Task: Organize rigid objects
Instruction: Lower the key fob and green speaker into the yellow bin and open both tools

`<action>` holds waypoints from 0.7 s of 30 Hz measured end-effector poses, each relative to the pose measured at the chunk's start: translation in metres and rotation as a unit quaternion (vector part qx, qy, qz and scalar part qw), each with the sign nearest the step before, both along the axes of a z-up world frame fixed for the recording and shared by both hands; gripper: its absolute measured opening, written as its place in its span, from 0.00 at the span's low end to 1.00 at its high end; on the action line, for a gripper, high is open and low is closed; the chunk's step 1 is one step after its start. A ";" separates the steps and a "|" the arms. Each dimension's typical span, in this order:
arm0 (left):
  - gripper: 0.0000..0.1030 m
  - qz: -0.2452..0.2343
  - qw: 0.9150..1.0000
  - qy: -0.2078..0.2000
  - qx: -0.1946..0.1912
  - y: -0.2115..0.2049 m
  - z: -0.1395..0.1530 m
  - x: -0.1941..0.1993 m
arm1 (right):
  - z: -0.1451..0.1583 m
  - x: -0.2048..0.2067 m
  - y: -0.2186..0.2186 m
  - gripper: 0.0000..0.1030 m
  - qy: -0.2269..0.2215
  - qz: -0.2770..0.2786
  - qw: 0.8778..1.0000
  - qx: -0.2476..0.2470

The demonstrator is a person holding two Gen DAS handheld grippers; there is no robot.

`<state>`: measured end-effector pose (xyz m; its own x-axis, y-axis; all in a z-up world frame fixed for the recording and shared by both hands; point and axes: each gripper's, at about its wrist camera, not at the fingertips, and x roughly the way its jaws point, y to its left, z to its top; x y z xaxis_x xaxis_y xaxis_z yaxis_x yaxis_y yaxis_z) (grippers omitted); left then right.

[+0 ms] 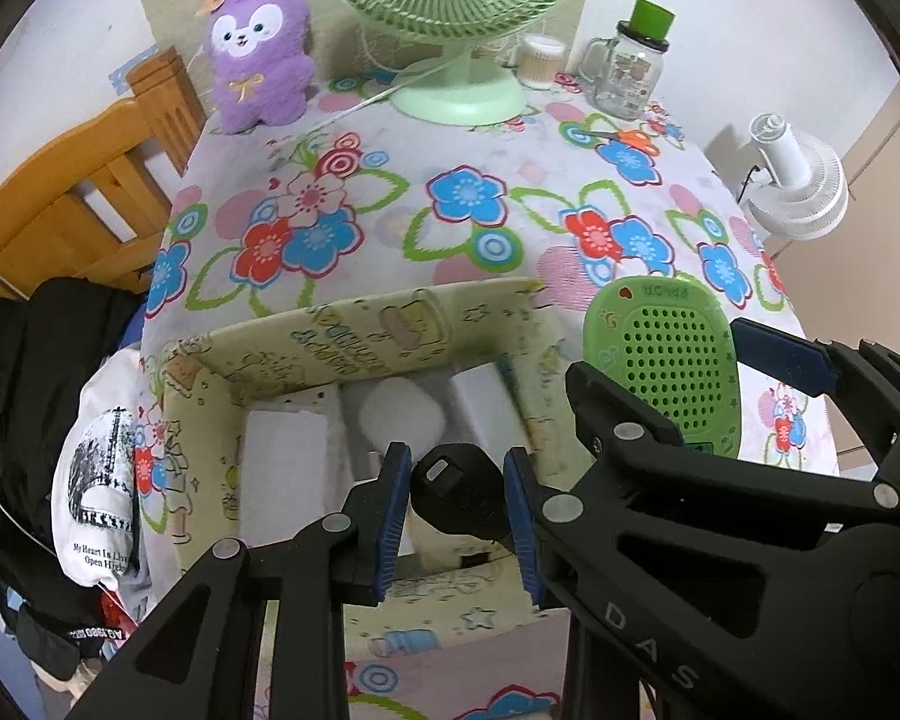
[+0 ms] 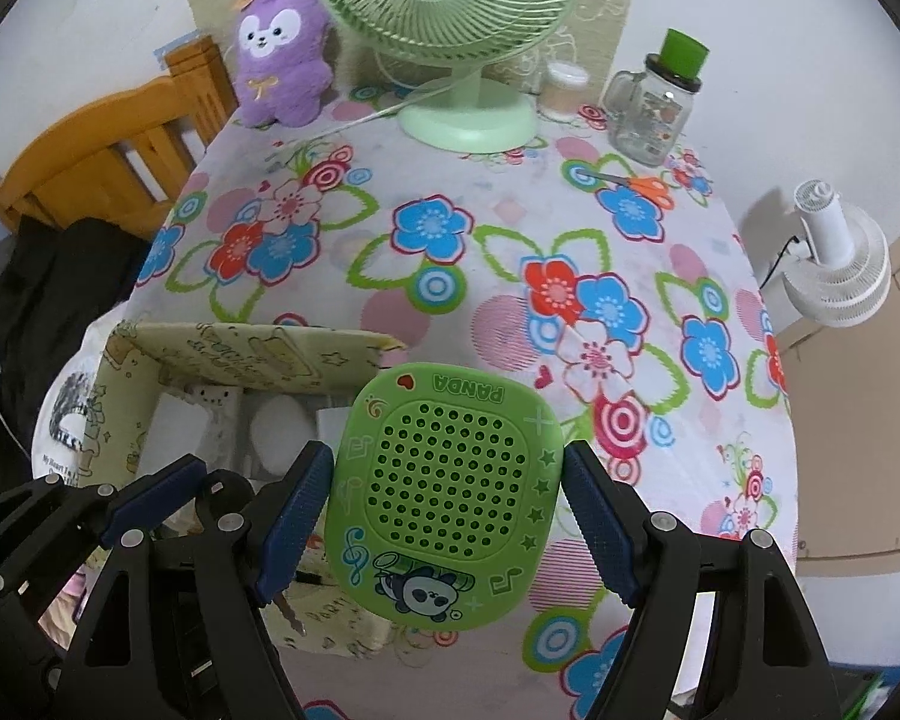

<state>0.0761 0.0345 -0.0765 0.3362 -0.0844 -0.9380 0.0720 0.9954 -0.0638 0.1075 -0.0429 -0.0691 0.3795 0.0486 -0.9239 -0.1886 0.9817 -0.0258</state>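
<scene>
My left gripper (image 1: 456,465) is shut on a small black key fob (image 1: 453,495), held over the open yellow-green patterned box (image 1: 378,324) at the table's near left corner. Several white items (image 1: 282,468) lie inside the box. My right gripper (image 2: 447,462) is shut on a green perforated "PANDA" speaker (image 2: 444,498), gripping its two sides just right of the box (image 2: 240,348). In the left wrist view the speaker (image 1: 660,360) shows beside the box's right wall. In the right wrist view a finger (image 2: 150,501) of the left gripper shows at lower left, with a metal key blade (image 2: 288,612) hanging below.
On the flowered tablecloth (image 1: 450,252) at the back stand a green desk fan (image 1: 450,12), a purple plush toy (image 1: 258,54), a swab jar (image 1: 540,60) and a green-lidded glass mug (image 1: 627,72). Orange scissors (image 1: 624,138) lie nearby. A wooden chair (image 1: 72,192) and clothes (image 1: 96,492) are at the left, a white fan (image 1: 798,180) at the right.
</scene>
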 end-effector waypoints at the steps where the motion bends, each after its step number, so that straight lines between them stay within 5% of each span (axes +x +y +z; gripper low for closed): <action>1: 0.31 0.001 1.000 0.002 0.001 0.003 -0.002 0.001 | -0.001 0.001 0.004 0.77 0.002 0.002 1.000 -0.001; 21: 0.31 0.022 0.999 0.043 -0.006 0.049 -0.038 0.013 | -0.033 0.018 0.055 0.78 0.031 0.045 0.998 -0.030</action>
